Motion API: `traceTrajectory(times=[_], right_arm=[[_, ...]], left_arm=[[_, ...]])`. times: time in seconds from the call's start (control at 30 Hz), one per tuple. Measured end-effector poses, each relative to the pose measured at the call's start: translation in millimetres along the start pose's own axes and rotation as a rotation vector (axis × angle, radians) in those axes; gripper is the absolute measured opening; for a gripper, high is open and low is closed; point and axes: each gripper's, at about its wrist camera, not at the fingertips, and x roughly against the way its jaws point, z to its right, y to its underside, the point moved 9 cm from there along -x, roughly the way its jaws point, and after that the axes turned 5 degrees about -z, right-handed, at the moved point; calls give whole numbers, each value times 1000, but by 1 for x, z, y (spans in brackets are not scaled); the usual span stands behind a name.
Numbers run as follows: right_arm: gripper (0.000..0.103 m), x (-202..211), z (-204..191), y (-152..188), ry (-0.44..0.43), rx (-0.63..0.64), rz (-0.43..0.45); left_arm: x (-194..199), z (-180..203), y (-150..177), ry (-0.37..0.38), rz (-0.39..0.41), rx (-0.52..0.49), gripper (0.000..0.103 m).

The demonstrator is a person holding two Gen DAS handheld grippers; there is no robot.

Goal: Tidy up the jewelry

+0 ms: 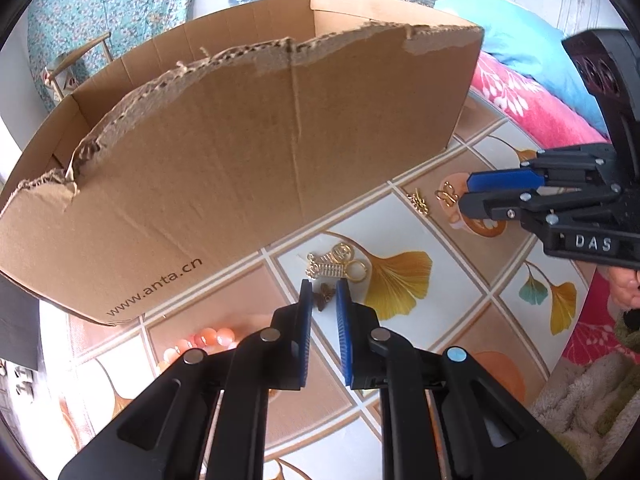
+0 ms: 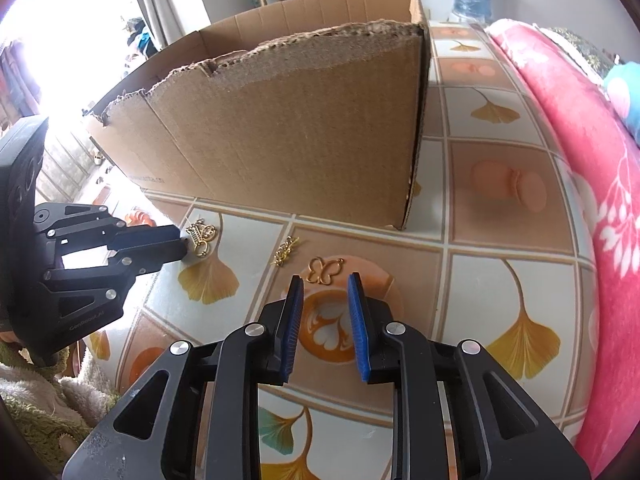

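While poised low before the front wall of the cardboard box (image 1: 240, 140), left gripper (image 1: 324, 286) nearly closed, blue pads apparently pinching a small dark butterfly charm (image 1: 322, 299) at the very tips. Just boxward of that pinch, closer to the wall: a gold cluster charm (image 1: 334, 266) with a ring, lying loose and untouched.

Further along the same wall, toward the box's right front corner: right gripper (image 2: 325, 280) part open, holding nothing. Straight ahead of its tips, on the box side and in line with the gap: gold butterfly outline (image 2: 325, 272), flat on the cloth, apart from both pads. Clearly the nearer hand for this piece; left one well off and occupied.

Long axis of the outline: wingtip to wingtip, roughly parallel to the box's front wall and crosswise to the fingers, with a small hanging loop at the end nearer the box corner. Gap looks barely wider than the wingspan, so probably a short push boxward and down before closing.

Between the two grippers, a little nearer the wall: another small gold charm (image 2: 285, 256), untouched.
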Motion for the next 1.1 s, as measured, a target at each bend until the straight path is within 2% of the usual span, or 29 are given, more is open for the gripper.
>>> traceTrajectory(times=[0.3,0.37,0.5,0.7,0.83,1.1], right_arm=[[22,-2,-5,-2,-5,3,-6],[22,-1,-5,-3,-4,4,-6],[22,0,-5,-4,1,3,-5],[22,5,-5,-1,10,-9,-11],[30,5,-7,0,13,-21,-22],[30,-6,-18,-15,55,-11,-23]], left_arm=[[-1,-1,0,15,17,2,11],[0,-1,2,16,20,-4,7],[1,1,2,11,21,-12,7],[4,6,9,11,-3,-2,7],[9,9,17,4,-18,13,7],[11,9,20,7,-14,49,8]])
